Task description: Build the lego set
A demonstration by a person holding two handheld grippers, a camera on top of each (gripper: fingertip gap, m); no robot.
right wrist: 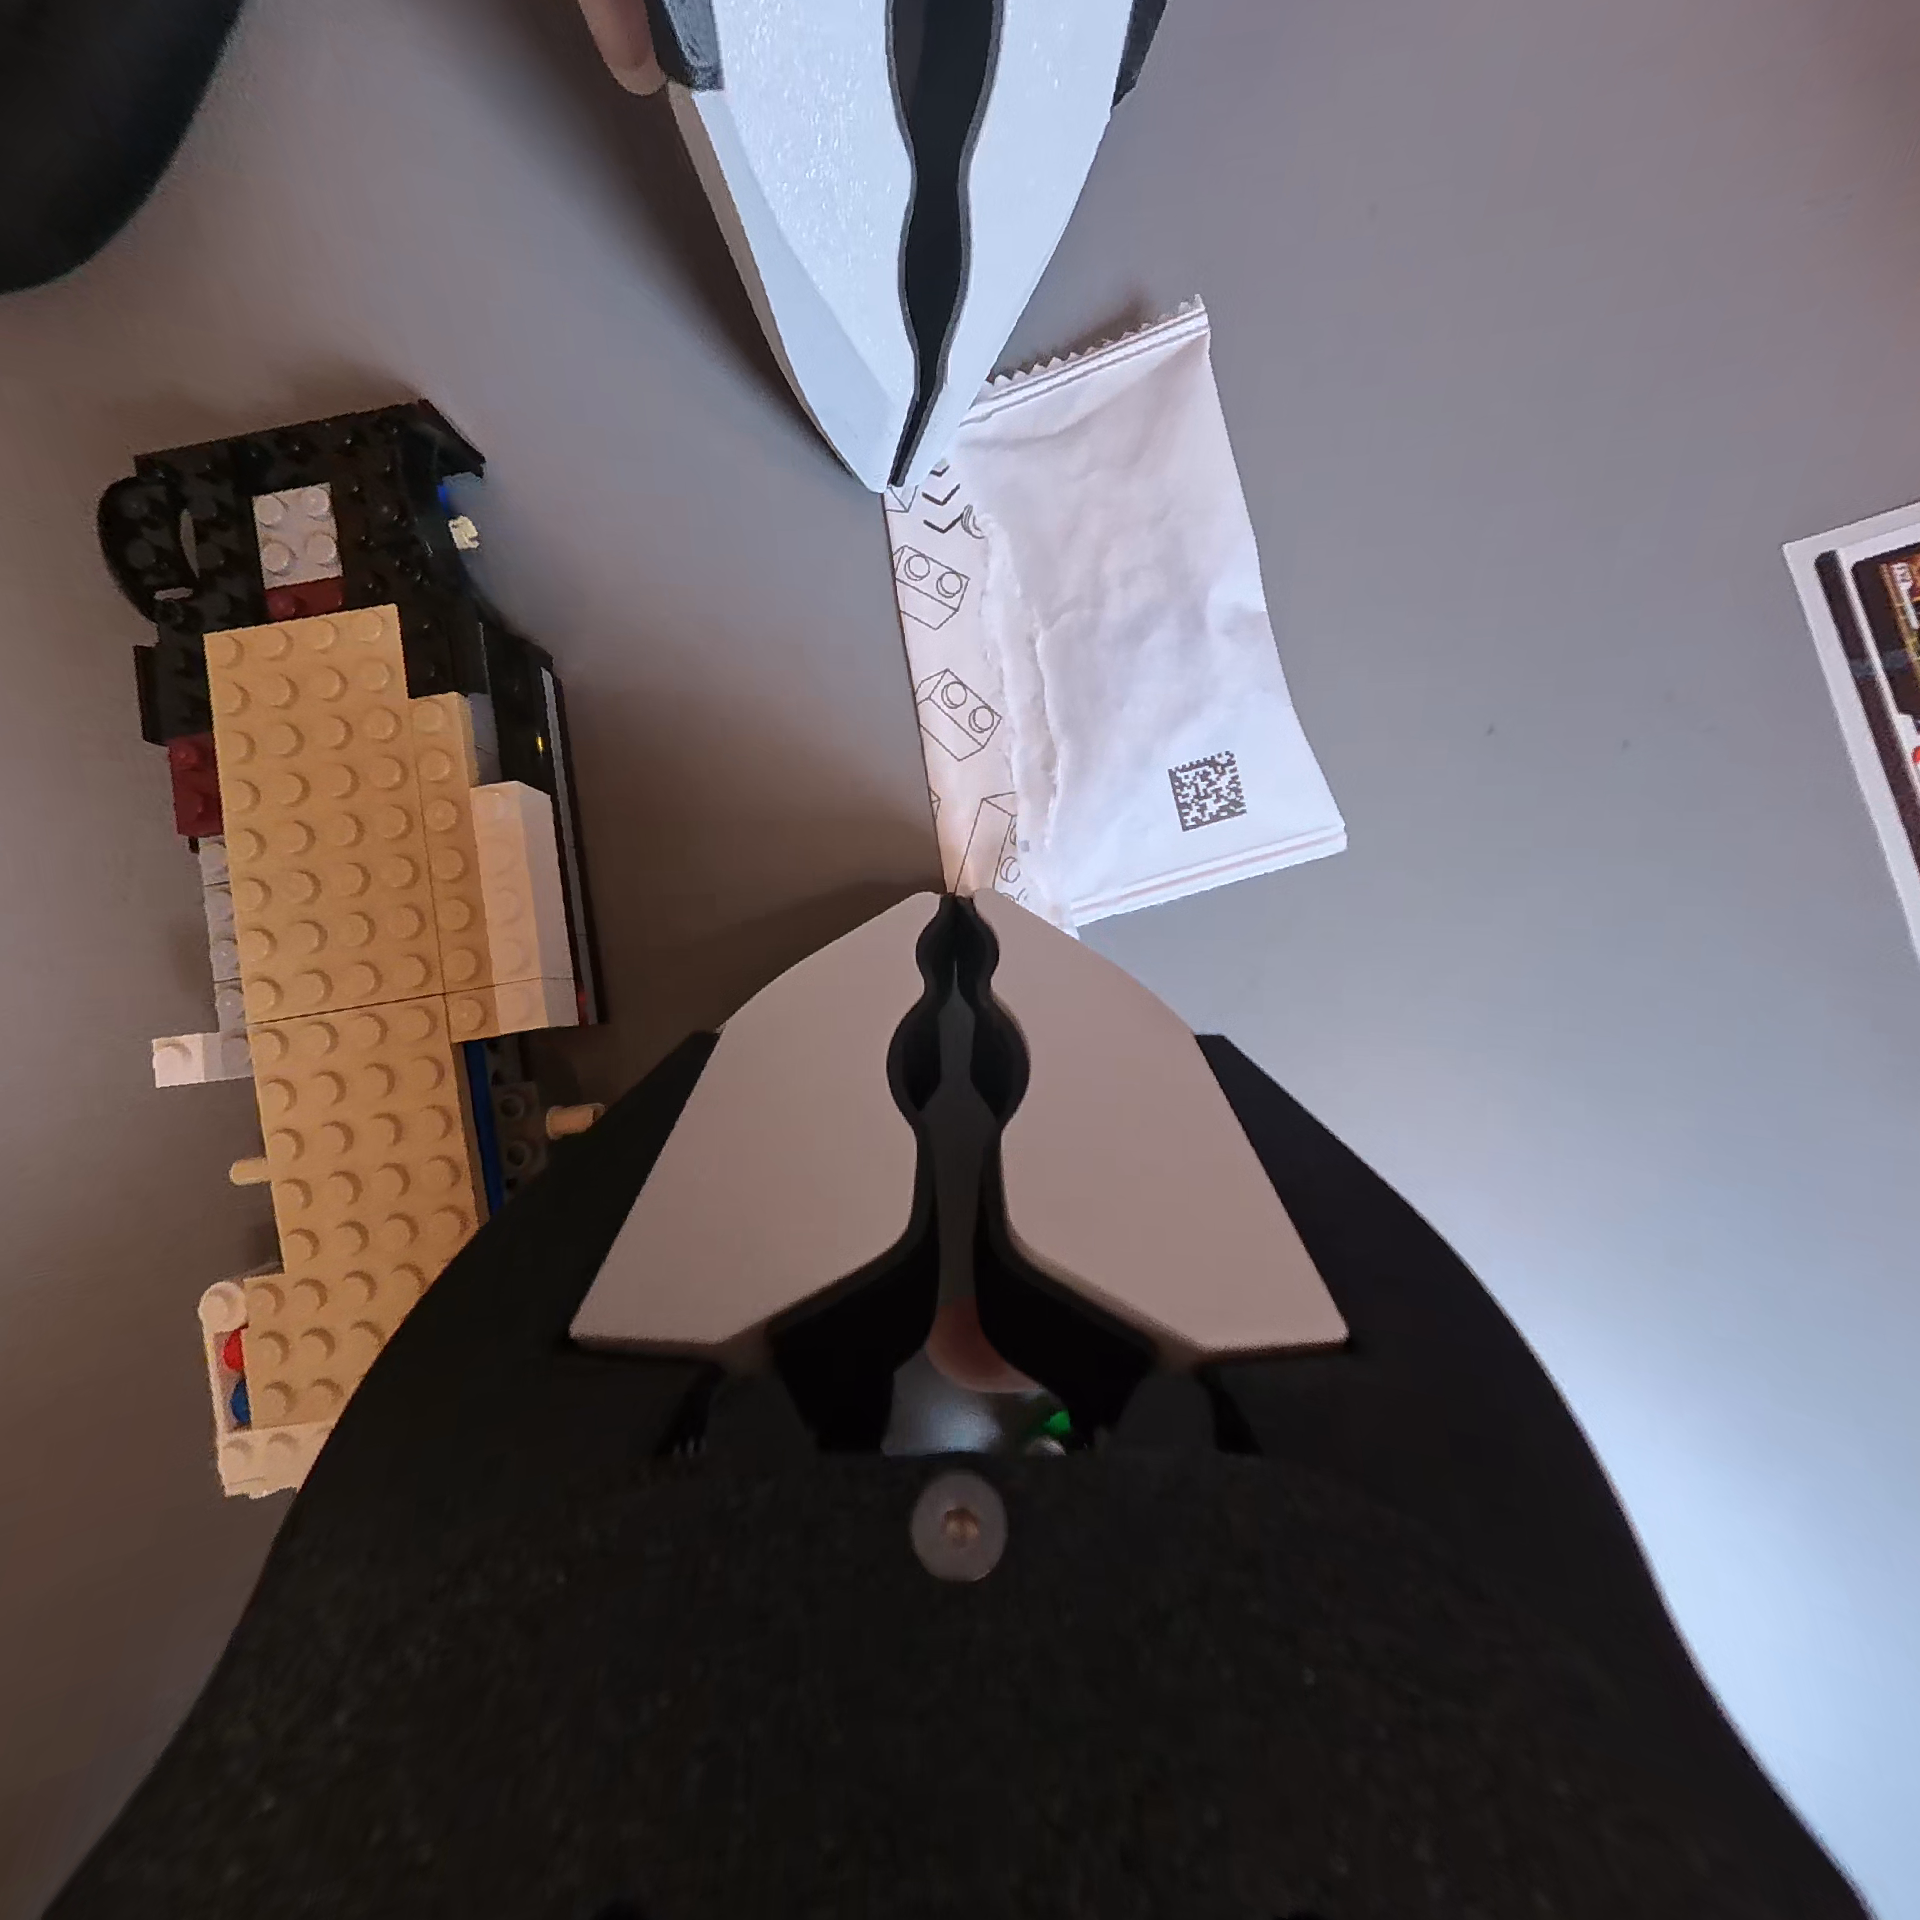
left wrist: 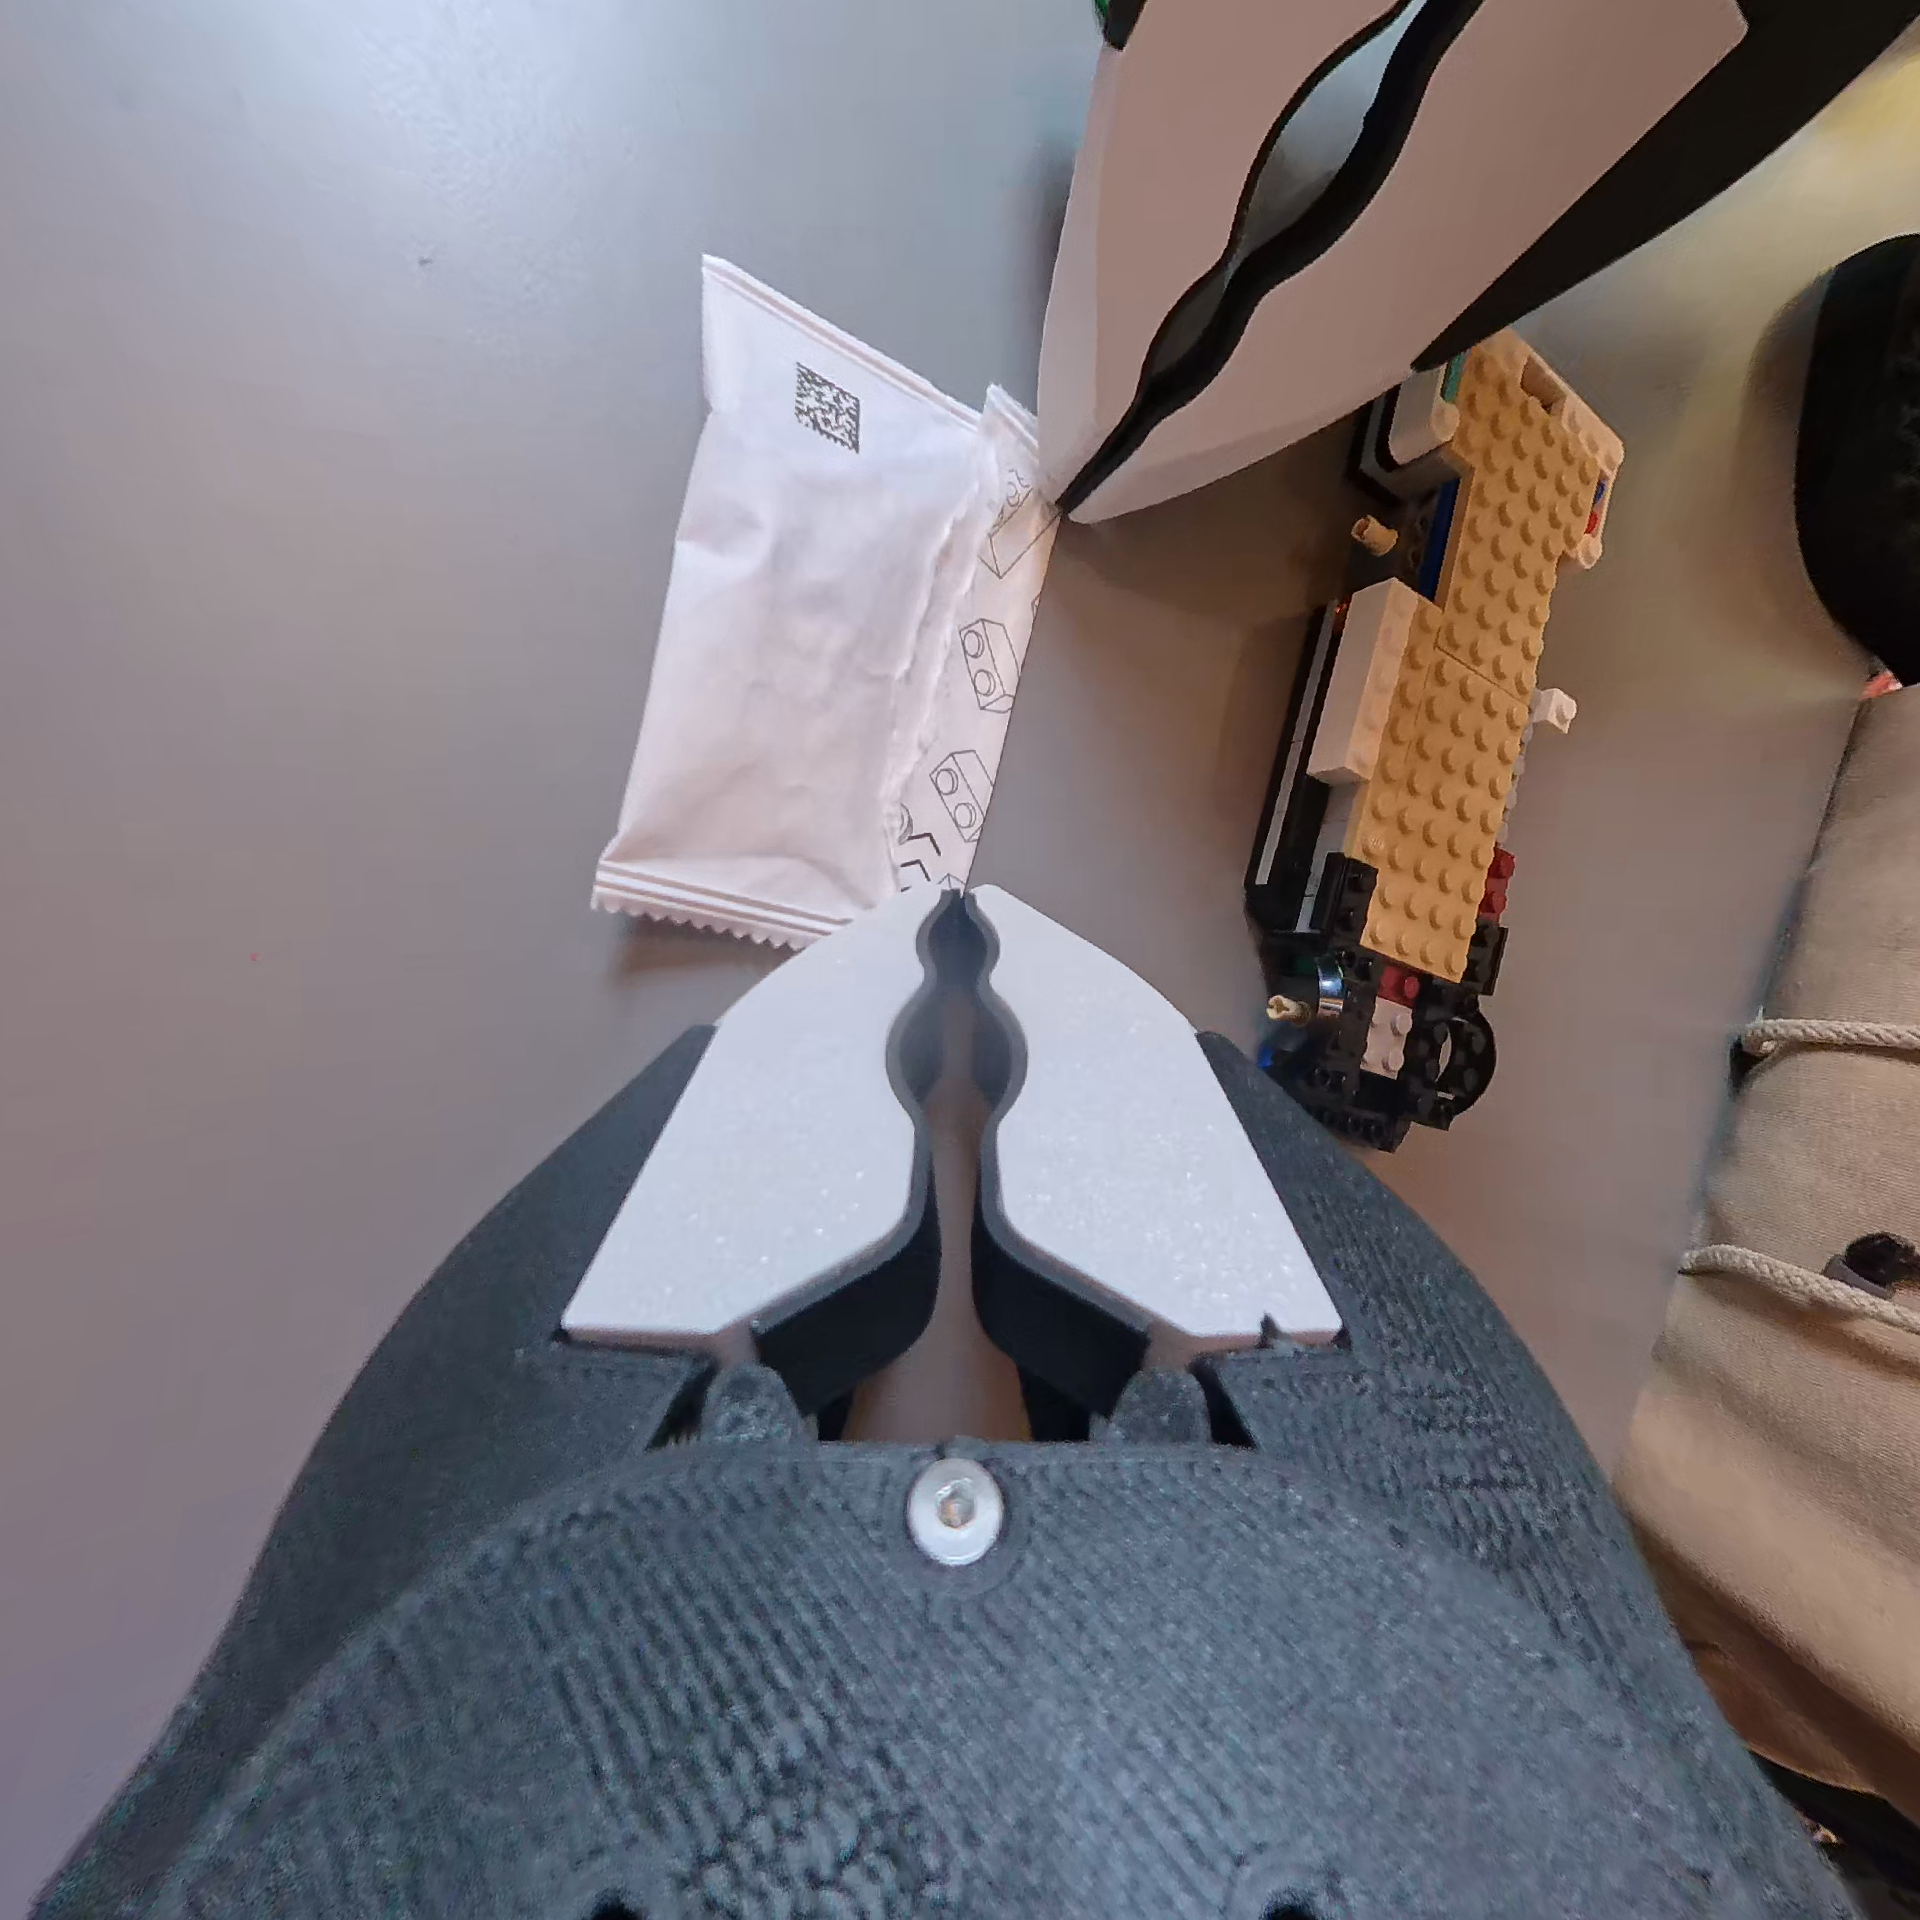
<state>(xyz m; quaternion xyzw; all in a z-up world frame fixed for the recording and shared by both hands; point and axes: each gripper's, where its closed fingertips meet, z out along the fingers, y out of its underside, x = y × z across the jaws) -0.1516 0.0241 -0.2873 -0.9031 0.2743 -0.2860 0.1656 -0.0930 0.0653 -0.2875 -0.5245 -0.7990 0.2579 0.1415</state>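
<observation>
A white paper bag [left wrist: 790,665] with a printed square code and brick drawings lies on the grey table [left wrist: 312,727]. One long side of it is a raised strip with a ragged tear line beside it. My left gripper [left wrist: 956,900] is shut on the near end of that strip. My right gripper [left wrist: 1066,506] is shut on the strip's far end. In the right wrist view the bag [right wrist: 1132,665] lies ahead, with my right gripper [right wrist: 956,902] pinching the strip's near end and my left gripper [right wrist: 900,480] pinching the far one.
A brick model [left wrist: 1455,727] with tan plates over a black base lies on the table beside the bag, and shows in the right wrist view [right wrist: 343,883]. A printed card [right wrist: 1865,707] lies at the right edge. Beige cloth with a cord [left wrist: 1787,1299] is nearby. The gap from one gripper's tips to the other's is roughly 8 centimeters.
</observation>
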